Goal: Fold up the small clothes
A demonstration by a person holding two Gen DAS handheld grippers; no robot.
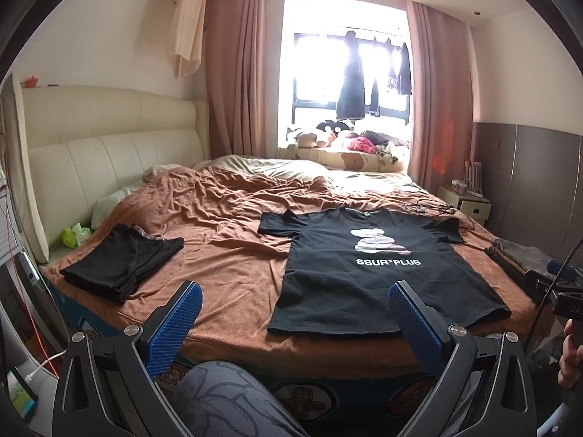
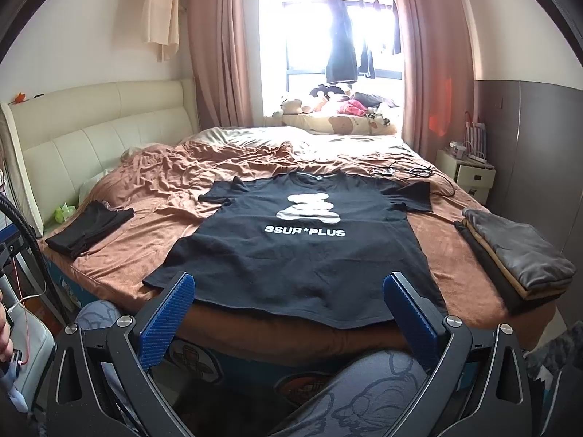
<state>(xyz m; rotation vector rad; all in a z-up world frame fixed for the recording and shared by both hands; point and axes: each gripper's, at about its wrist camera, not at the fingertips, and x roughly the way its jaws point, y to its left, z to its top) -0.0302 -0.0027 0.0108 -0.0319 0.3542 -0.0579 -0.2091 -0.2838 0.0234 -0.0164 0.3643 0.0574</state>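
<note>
A black T-shirt [image 1: 379,273] [image 2: 309,251] with a white bear print and the words SSUR*PLUS lies spread flat, front up, on the brown bedspread [image 1: 226,225] [image 2: 164,182], its hem at the near edge of the bed. My left gripper [image 1: 295,300] hangs open above that near edge, left of the shirt's middle, its blue pads [image 1: 175,324] holding nothing. Over the hem, my right gripper [image 2: 289,293] is open too and grips nothing. Both stay short of the cloth.
A folded black garment [image 1: 124,258] [image 2: 91,227] lies on the bed's left side. A stack of folded clothes [image 2: 517,255] [image 1: 510,255] sits at the right edge. Cables [image 2: 400,172] lie behind the shirt. A person's patterned trouser legs [image 1: 226,400] [image 2: 368,393] are below the grippers.
</note>
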